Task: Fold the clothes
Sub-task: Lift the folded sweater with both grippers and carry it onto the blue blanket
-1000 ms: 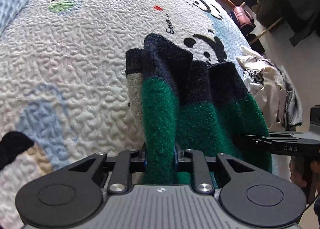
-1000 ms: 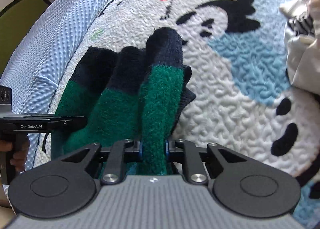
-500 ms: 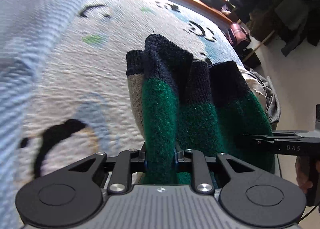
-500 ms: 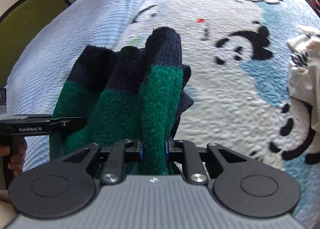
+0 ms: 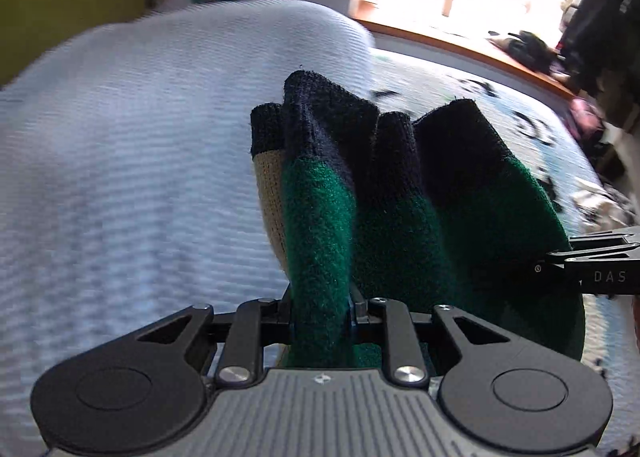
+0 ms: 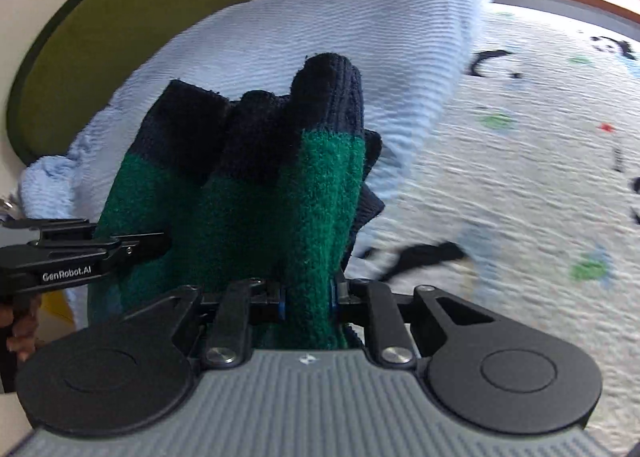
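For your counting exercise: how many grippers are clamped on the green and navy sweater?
2: the left gripper pinches one bunched fold of the sweater; the right gripper pinches another alongside.

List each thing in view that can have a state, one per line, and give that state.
Left gripper: shut on the sweater.
Right gripper: shut on the sweater.
Green and navy sweater: bunched in folds, held up between both grippers.
Pale blue blanket: heaped on the bed.

Green-and-navy knit sweater (image 5: 400, 193); pale blue blanket (image 5: 140, 137); panda-print white quilt (image 6: 520, 185).
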